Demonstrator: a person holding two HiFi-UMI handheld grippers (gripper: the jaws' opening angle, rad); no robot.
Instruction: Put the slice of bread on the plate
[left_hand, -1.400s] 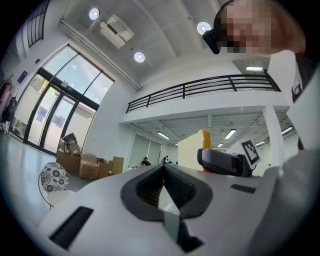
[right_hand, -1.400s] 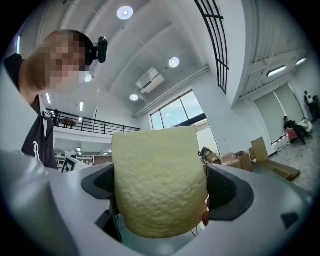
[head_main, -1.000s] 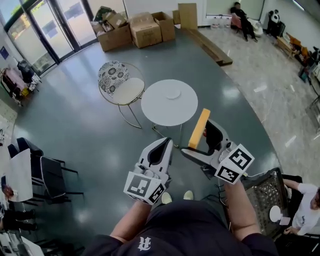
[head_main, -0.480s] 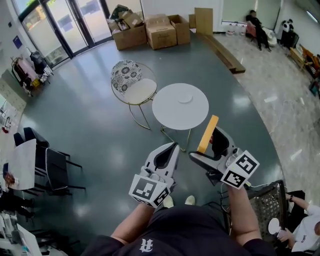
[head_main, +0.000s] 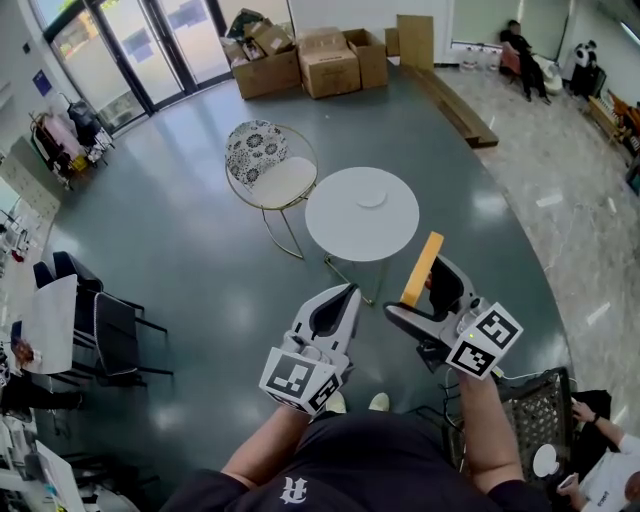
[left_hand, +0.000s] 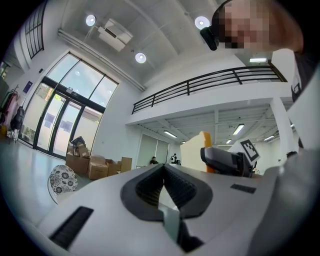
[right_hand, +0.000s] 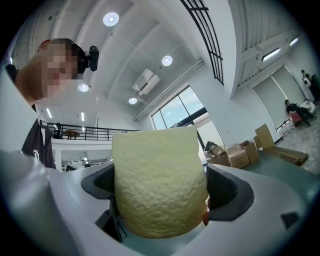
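A yellow-crusted slice of bread (head_main: 421, 268) stands upright in my right gripper (head_main: 425, 292), which is shut on it at waist height over the floor. In the right gripper view the slice's pale face (right_hand: 157, 180) fills the space between the jaws of the right gripper (right_hand: 160, 202). A small white plate (head_main: 370, 198) lies on the round white table (head_main: 340, 225), ahead of both grippers and apart from them. My left gripper (head_main: 338, 305) is held beside the right one, shut with nothing in it. In the left gripper view the left gripper (left_hand: 164, 182) has its pads together, with the bread (left_hand: 192, 154) to the right.
A wire chair with a floral cushion (head_main: 262, 165) stands left of the table. Cardboard boxes (head_main: 305, 58) are stacked by the glass doors at the back. Black chairs (head_main: 100, 330) stand at the left, and a wire mesh chair (head_main: 525, 405) at the lower right.
The table and chair sit slightly further right and lower in the head view. Both grippers keep their pose, and the bread stays clamped in the right one.
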